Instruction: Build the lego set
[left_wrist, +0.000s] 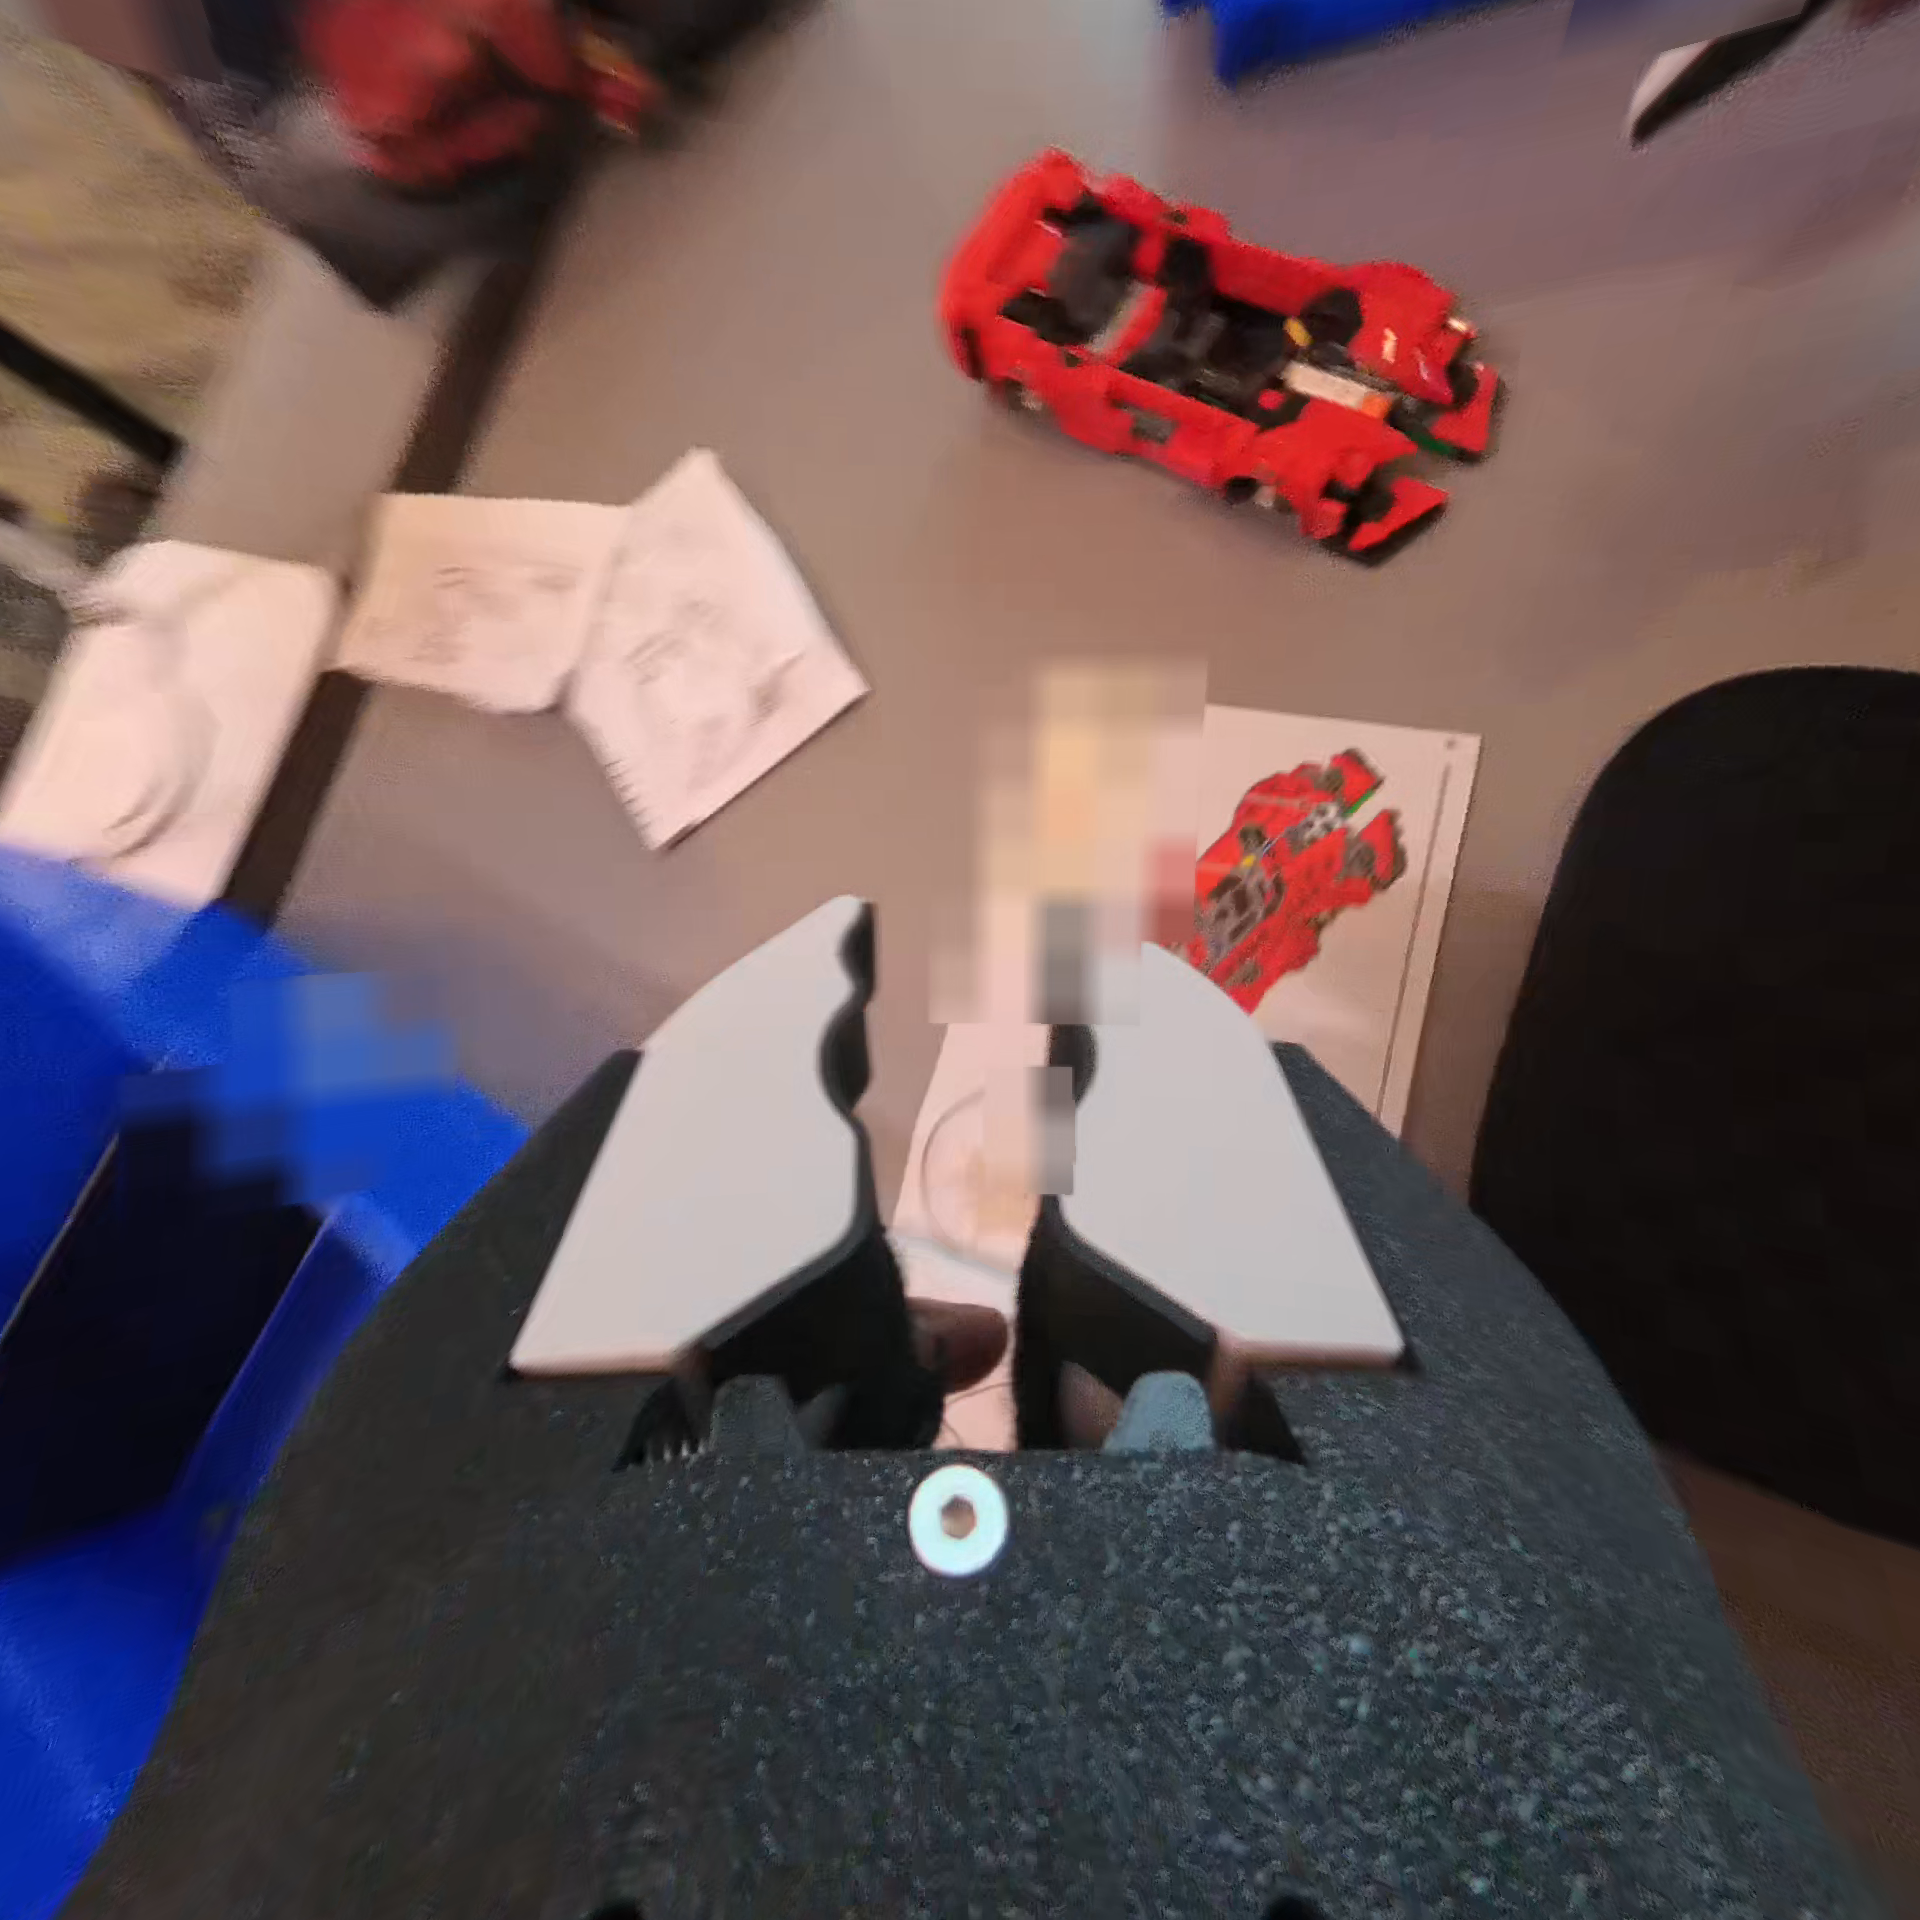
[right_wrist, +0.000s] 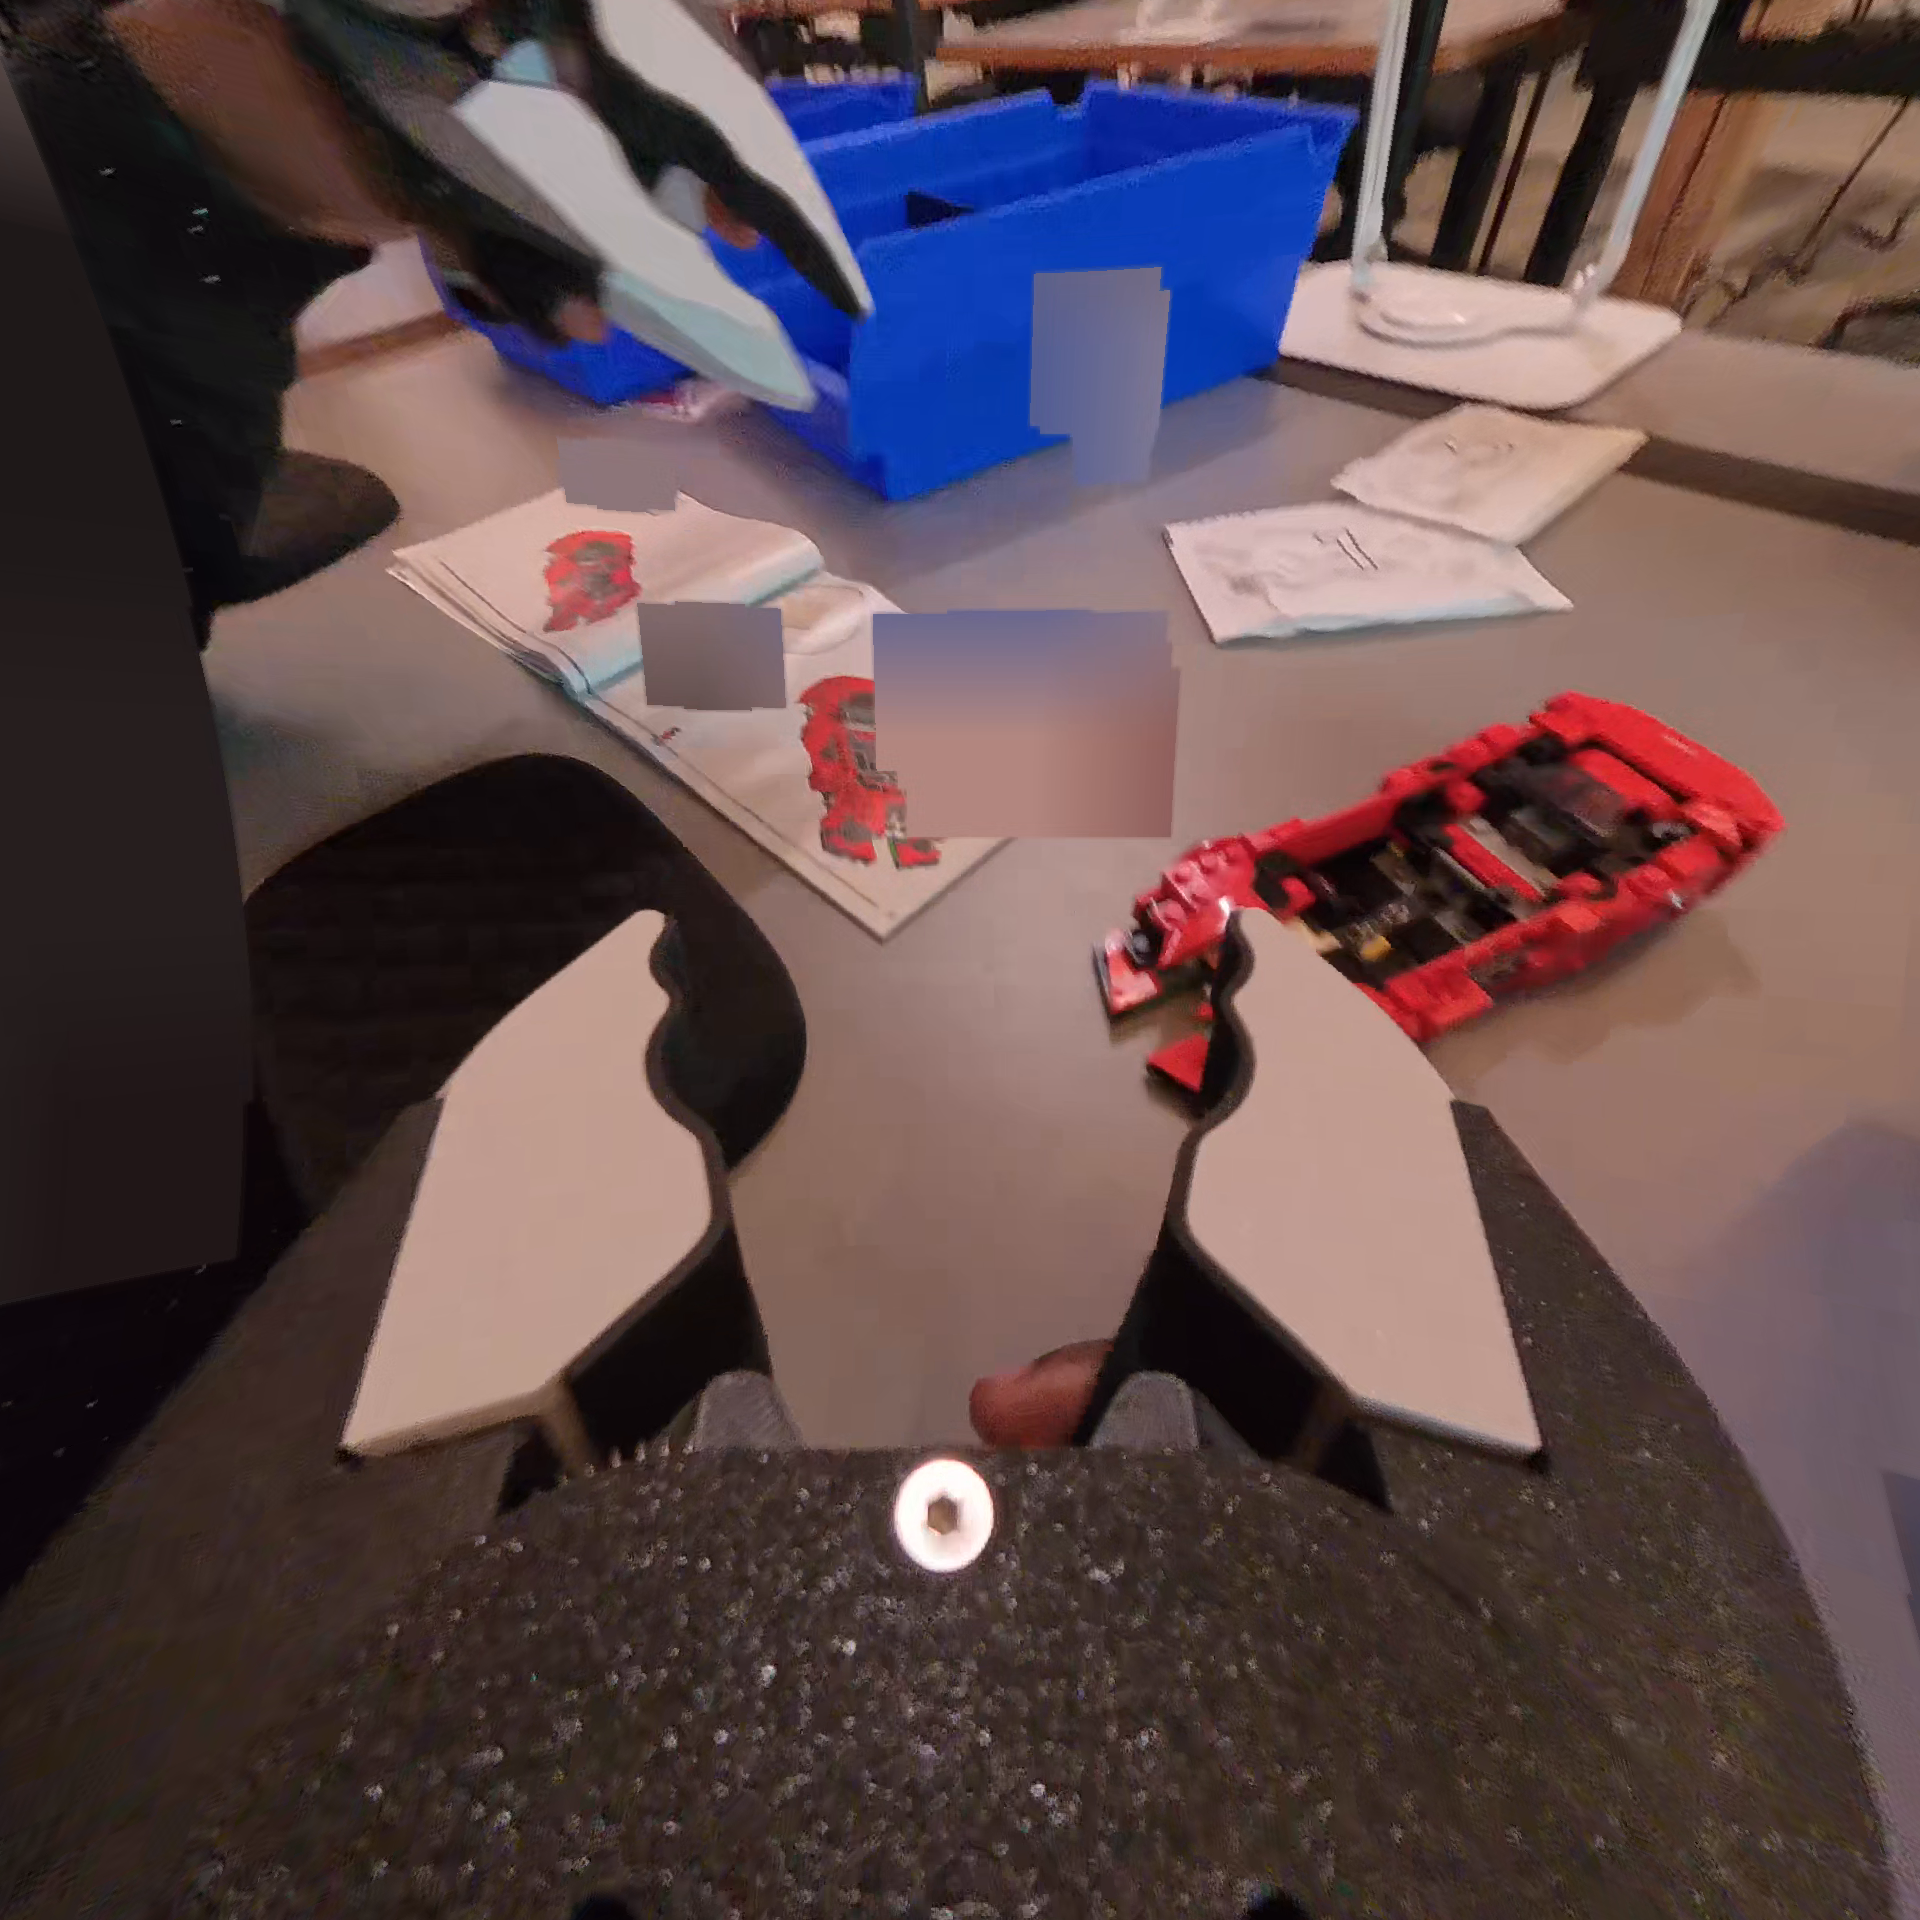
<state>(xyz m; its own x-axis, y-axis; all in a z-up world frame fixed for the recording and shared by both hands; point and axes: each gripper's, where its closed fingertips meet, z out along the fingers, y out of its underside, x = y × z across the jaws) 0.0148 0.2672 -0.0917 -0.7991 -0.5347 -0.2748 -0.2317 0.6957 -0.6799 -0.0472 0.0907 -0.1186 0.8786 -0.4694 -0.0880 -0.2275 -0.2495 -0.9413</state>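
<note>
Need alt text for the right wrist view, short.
The open right gripper hovers empty over a grey table, with a part-built red lego car just ahead to its right. Beyond lie an open instruction booklet, a blue bin and the left gripper, raised.

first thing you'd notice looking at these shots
The half-built red lego car on the grey table, its black insides exposed, just beyond the open right claw. Next, the open instruction booklet left of the car, and the big blue bin behind it, where the left claw hangs over the booklet's far end, empty.
</note>
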